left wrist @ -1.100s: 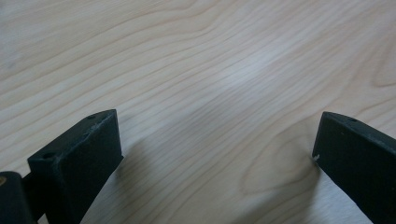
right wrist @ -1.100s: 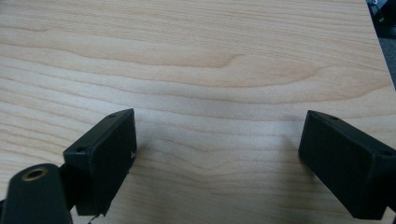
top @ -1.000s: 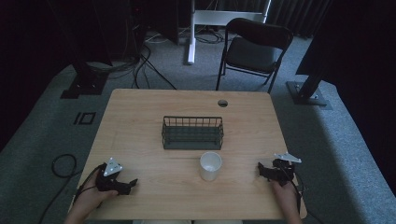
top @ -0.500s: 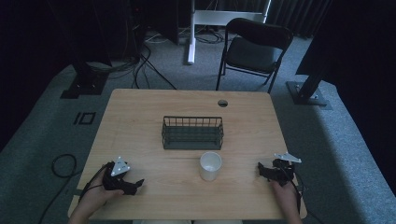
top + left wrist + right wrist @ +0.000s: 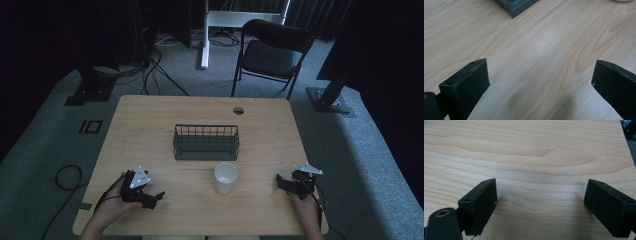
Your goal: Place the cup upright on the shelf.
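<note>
Table (image 5: 150,125): light wood, round cable hole (image 5: 238,110) near far edge.
Wire basket (image 5: 206,142): dark green, mid-table.
White cup (image 5: 225,177): upright, just in front of the basket.
Left gripper (image 5: 159,195): near-left, pointing towards the cup.
Right gripper (image 5: 278,181): near-right edge.
Folding chair (image 5: 272,47): beyond the table.

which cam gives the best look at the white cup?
High view: the white cup stands whole and upright on the table, in front of the wire basket. Left gripper view catches just a sliver of its base at the top edge.
</note>
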`<state>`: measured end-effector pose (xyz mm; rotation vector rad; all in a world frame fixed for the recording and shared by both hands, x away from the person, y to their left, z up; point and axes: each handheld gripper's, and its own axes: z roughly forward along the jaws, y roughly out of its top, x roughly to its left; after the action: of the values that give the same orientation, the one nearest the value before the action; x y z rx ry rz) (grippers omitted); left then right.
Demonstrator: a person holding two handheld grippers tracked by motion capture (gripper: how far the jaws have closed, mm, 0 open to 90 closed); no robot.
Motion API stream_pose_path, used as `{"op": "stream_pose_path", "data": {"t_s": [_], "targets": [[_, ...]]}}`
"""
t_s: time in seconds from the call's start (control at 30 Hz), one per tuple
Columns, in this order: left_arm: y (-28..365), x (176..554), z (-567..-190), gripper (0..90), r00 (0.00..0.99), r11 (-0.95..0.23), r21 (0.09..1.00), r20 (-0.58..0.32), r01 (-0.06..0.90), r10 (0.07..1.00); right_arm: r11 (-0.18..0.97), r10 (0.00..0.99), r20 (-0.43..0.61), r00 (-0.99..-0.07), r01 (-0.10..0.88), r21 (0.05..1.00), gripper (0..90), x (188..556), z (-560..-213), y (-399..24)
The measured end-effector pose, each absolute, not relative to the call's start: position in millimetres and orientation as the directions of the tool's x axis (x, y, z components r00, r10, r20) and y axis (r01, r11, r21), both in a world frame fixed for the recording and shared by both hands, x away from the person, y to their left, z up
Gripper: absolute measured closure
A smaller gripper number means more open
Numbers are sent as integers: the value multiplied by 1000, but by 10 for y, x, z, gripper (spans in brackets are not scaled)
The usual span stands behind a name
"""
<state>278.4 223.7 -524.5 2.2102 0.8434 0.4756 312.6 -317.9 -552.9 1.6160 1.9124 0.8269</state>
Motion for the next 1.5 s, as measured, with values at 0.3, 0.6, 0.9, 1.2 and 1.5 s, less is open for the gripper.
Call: {"op": "stream_pose_path", "data": {"t_s": [0.3, 0.6, 0.9, 1.2, 1.5], "targets": [[1990, 2821, -5224, 16, 761, -548, 737, 69, 397, 645, 111, 985, 10, -171, 682, 723, 108, 3126, -5529, -3179], [1814, 2842, -5205, 15, 798, -571, 735, 68, 365, 598, 112, 985, 9, -171, 682, 723, 108, 3126, -5529, -3180], [1668, 2864, -5159, 16, 822, -558, 757, 50, 339, 568, 111, 985, 10, -170, 682, 723, 108, 3125, -5529, -3179], [1491, 2886, -5140, 16, 846, -579, 756, 65, 304, 529, 110, 985, 10, -170, 682, 723, 108, 3125, -5529, -3178], [1299, 2896, -5122, 16, 868, -573, 773, 60, 273, 494, 111, 985, 10, -171, 682, 723, 108, 3125, -5529, -3178]]}}
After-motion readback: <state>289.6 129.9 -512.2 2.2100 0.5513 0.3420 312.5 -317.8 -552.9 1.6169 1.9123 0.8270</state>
